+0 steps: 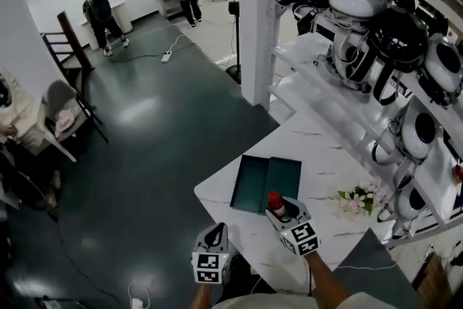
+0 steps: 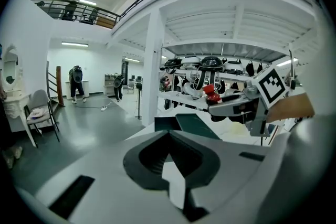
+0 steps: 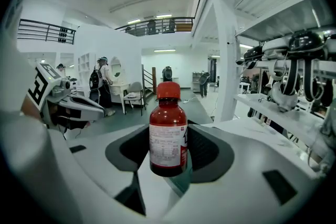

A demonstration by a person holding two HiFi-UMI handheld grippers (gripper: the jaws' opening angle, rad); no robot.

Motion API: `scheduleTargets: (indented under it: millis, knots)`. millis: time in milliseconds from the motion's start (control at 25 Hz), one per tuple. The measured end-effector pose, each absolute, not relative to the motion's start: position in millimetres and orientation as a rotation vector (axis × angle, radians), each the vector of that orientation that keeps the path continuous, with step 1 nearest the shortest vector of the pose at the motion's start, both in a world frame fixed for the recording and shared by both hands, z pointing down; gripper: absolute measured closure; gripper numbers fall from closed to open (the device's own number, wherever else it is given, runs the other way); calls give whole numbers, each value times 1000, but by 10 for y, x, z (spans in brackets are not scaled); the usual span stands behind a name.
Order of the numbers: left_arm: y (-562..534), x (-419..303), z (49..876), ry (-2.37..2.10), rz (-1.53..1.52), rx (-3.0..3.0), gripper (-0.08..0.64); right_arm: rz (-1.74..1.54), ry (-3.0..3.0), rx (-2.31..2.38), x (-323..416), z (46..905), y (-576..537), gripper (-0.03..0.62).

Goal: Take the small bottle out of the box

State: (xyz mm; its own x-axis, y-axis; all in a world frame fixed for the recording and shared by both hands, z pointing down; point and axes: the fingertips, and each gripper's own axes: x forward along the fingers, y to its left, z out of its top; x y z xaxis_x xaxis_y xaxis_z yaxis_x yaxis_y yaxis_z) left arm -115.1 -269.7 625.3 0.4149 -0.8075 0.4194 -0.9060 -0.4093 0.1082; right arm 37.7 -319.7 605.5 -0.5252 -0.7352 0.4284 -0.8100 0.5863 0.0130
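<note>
A small red bottle [image 1: 275, 200] with a red cap and a white label stands upright between the jaws of my right gripper [image 1: 279, 210], which is shut on it. In the right gripper view the bottle [image 3: 168, 134] fills the middle, its base lifted above the green box [image 3: 182, 182]. The open green box [image 1: 264, 183] lies flat on the white marble table [image 1: 318, 148], just beyond the held bottle. My left gripper [image 1: 218, 232] hangs at the table's near left edge, shut and holding nothing. In the left gripper view, the bottle [image 2: 211, 93] shows at the right, above the box [image 2: 190, 123].
A bunch of pale flowers [image 1: 360, 199] lies on the table to the right. White shelves [image 1: 311, 54] with round black-and-white robot heads line the right side. A white pillar [image 1: 257, 18] stands behind the table. Dark floor, a chair [image 1: 65, 112] and two people [image 1: 101, 14] are at the left.
</note>
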Motion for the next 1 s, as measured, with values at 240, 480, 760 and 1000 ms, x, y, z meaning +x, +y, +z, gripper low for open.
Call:
scheduleTargets:
  millis: [240,480,760,1000]
  knots:
    - [-2368,-949,6081,-1504,421,2376,541,229,-2448,1285,602,5855,-2785,360]
    - [-2049,-714,5956,-1525,409,2403,541,202,-2469,1309,826,5770,-2432,360]
    - [-1742,-654,5750,-1595,382,2411,541,176,-2483,1345,1019,5612,-2024,360]
    - [-1568,-600,5633,-1640,352,2413,541,145,-2509,1346,1112,5495,-1768,360]
